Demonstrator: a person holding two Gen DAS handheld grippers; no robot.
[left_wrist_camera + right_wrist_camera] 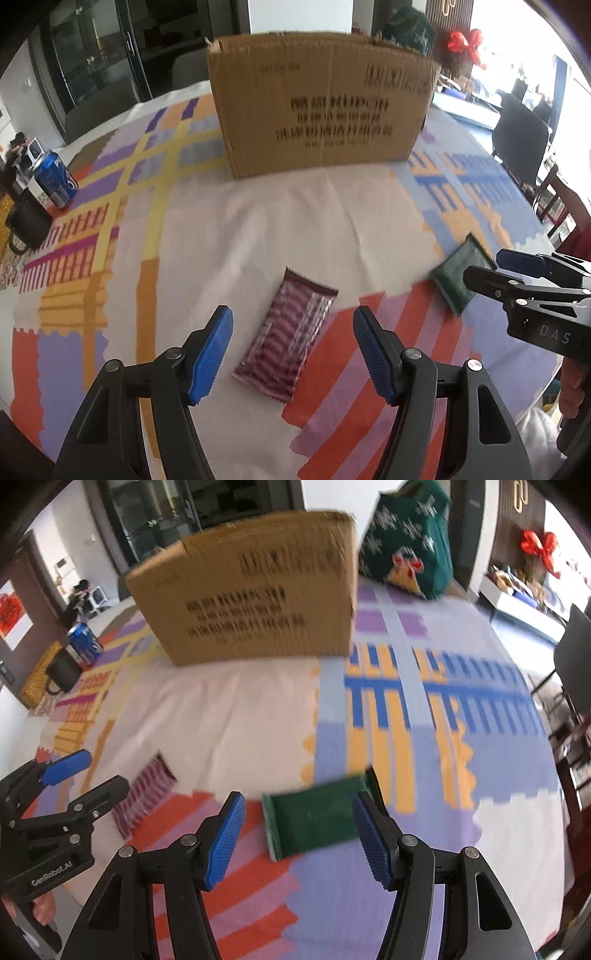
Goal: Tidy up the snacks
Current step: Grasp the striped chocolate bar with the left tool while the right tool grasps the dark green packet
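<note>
A maroon striped snack packet [286,338] lies flat on the patterned tablecloth, framed between the blue pads of my left gripper [293,353], which is open and above it. A dark green snack packet [314,818] lies to its right; my right gripper [297,840] hovers open over it, pads on either side and not touching. The green packet [460,271] shows at the right in the left wrist view with the right gripper [491,267] at its edge. The maroon packet [144,799] and the left gripper [88,771] appear at the left of the right wrist view. A cardboard box [321,103] stands beyond.
A blue soda can [55,179] and a black mug [27,223] stand at the table's far left edge. A green fabric bag [410,542] sits behind the box on the right. Chairs and a red bow lie beyond the tablecloth [258,221].
</note>
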